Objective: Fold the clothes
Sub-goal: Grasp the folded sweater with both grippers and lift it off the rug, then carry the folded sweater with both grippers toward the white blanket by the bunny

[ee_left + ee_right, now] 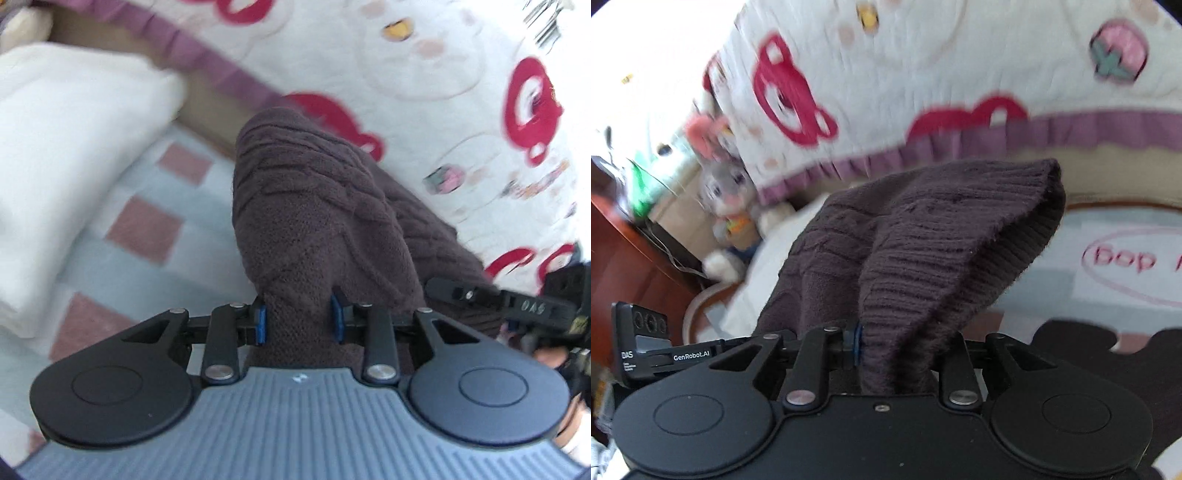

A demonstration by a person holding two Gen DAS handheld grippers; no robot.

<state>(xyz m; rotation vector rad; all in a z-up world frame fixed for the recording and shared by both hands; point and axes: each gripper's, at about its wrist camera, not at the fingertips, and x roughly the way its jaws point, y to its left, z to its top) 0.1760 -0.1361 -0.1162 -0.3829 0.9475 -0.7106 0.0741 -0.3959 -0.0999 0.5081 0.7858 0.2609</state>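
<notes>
A dark brown cable-knit sweater [314,206] hangs bunched from both grippers above a rug. My left gripper [300,321] is shut on a thick fold of it, blue pads pressing each side. In the right wrist view my right gripper [905,347] is shut on the ribbed edge of the same sweater [923,240], which drapes forward over the fingers and hides the right pad. The right gripper's body [517,306] shows at the right edge of the left wrist view, close beside the left one.
A stack of folded white clothes [66,155] lies on the pale checked rug [155,236] to the left. A bed with a white bear-print cover [923,66] stands behind. A plush rabbit [731,206] and a wooden cabinet [635,258] are at the left in the right wrist view.
</notes>
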